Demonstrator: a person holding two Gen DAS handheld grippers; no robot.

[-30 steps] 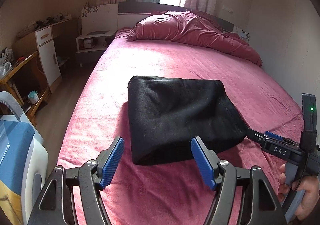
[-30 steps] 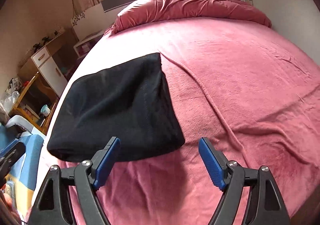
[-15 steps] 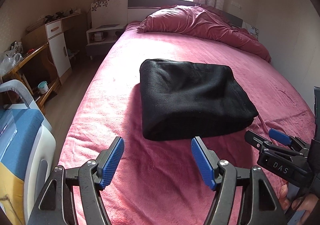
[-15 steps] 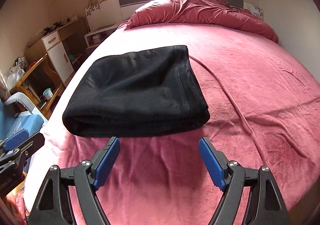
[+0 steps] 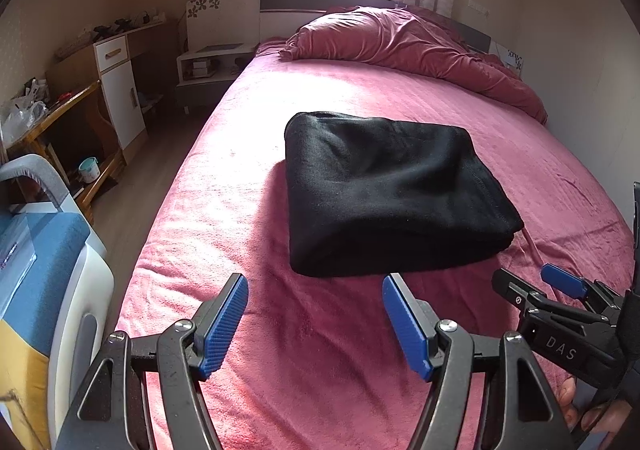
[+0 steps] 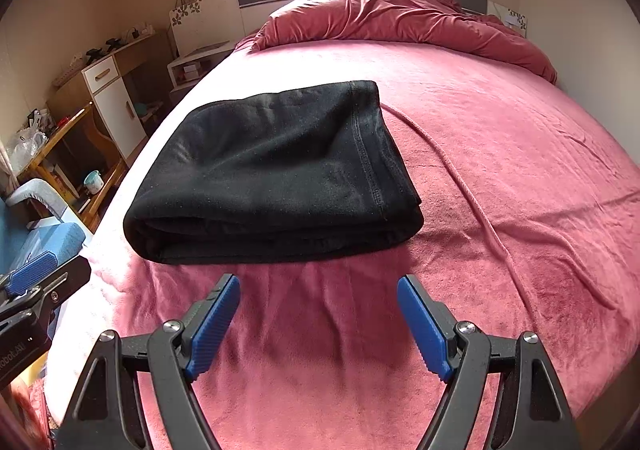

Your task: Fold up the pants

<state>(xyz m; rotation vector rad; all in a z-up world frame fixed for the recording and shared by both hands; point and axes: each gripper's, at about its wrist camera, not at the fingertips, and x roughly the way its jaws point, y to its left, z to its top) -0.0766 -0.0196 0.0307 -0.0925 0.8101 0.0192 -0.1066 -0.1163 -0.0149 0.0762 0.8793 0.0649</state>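
Left wrist view: left tongs (image 5: 315, 312) at bottom centre, blue pads (image 5: 224, 326) spread wide, nothing between them, only pink bed sheet (image 5: 320, 370) below. Black pants (image 5: 390, 194) sit mid-frame on the bed, folded into a thick rectangular stack, well apart from the pads, lying just above them in frame. Right tongs (image 5: 536, 282) come in from the lower right edge, black body with "DAS" lettering, one blue pad visible, tips just beside the stack's lower right corner, not touching; a person's fingers (image 5: 592, 410) on the handle at bottom right. Crumpled red duvet (image 5: 408, 46) at the head of the bed, top centre. Wooden desk with white drawer (image 5: 114, 70) upper left, blue-and-white chair (image 5: 44, 270) at left edge. Right wrist view: right tongs (image 6: 319, 316) bottom centre, pads wide apart, empty, hovering over bare sheet (image 6: 500, 170). Pants (image 6: 276, 174) centre-left, flat on the bed, folded layers showing along the near edge, stitched hem running down the right side; clear gap between the near edge and the pad tips. Left tongs (image 6: 36, 282) poke in at the left edge, one blue pad visible, beside the stack's lower left corner, apart from it. Duvet (image 6: 400, 14) top centre, desk (image 6: 108, 86) upper left. A raised crease in the sheet (image 6: 452, 170) runs diagonally right of the pants.
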